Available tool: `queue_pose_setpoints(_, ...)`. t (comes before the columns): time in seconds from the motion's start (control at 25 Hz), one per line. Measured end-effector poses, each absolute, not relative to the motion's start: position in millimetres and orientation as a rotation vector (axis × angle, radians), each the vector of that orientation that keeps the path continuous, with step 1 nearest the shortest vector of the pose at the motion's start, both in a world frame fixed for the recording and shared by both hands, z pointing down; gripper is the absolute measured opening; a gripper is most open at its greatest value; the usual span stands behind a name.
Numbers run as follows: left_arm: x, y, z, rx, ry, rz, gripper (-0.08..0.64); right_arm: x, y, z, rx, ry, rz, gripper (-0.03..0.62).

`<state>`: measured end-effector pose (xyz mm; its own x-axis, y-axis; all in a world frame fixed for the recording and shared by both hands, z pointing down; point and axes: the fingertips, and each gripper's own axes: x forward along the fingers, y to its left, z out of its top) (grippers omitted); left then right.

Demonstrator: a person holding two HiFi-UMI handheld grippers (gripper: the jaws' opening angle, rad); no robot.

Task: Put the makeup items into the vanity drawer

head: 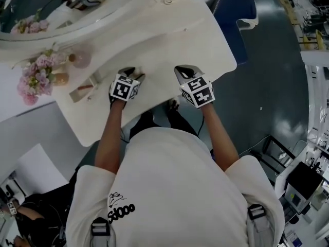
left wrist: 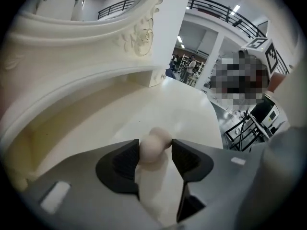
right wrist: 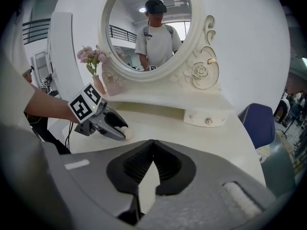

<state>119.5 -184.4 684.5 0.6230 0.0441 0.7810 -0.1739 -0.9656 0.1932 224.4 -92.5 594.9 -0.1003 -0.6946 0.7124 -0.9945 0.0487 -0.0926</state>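
Task barely begun. Left gripper (left wrist: 154,150) on the cream vanity tabletop (left wrist: 158,109), jaws apart around a small round cream object (left wrist: 153,145), probably a makeup sponge. It sits on the tabletop, not clamped. Right gripper (right wrist: 152,150) has jaws together, empty, hovering near the table's front. Small cream drawer with a glass knob (right wrist: 207,119) under the mirror is closed. Pink bottle (head: 80,58) and other small items are still out by the pink flowers (head: 36,78).

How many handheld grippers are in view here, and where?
2. The left gripper is at the front edge of the vanity top, jaws open around a pale rounded sponge; the right gripper is beside it, shut and empty. The mirror only reflects one. No others seem hidden.
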Motion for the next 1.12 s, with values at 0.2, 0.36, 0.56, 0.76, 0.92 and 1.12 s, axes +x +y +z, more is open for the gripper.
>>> queue_pose_setpoints(0.2, 120, -181, 685, 2.587, -0.123, 1.251, 0.199, 225, -91, 595, 1.689, -1.847, 0.808, 0.003)
queue_pose_setpoints(0.36, 118, -180, 676, 2.615, -0.147, 1.228, 0.144, 221, -97, 590, 1.664, -1.871, 0.778, 0.003)
queue_pose_setpoints(0.56, 112, -188, 647, 2.662, -0.240, 1.126, 0.114, 210, -118, 578, 1.610, -1.936, 0.705, 0.003)
queue_pose_setpoints(0.76, 92, -196, 615, 2.687, -0.369, 1.037, 0.109, 188, -136, 566, 1.539, -2.010, 0.640, 0.003)
queue_pose_setpoints(0.92, 63, -210, 587, 2.696, -0.539, 0.963, 0.109, 162, -158, 558, 1.447, -2.098, 0.569, 0.003)
queue_pose_setpoints(1.12, 23, -227, 556, 2.681, -0.754, 0.844, 0.118, 125, -186, 549, 1.303, -2.197, 0.463, 0.003)
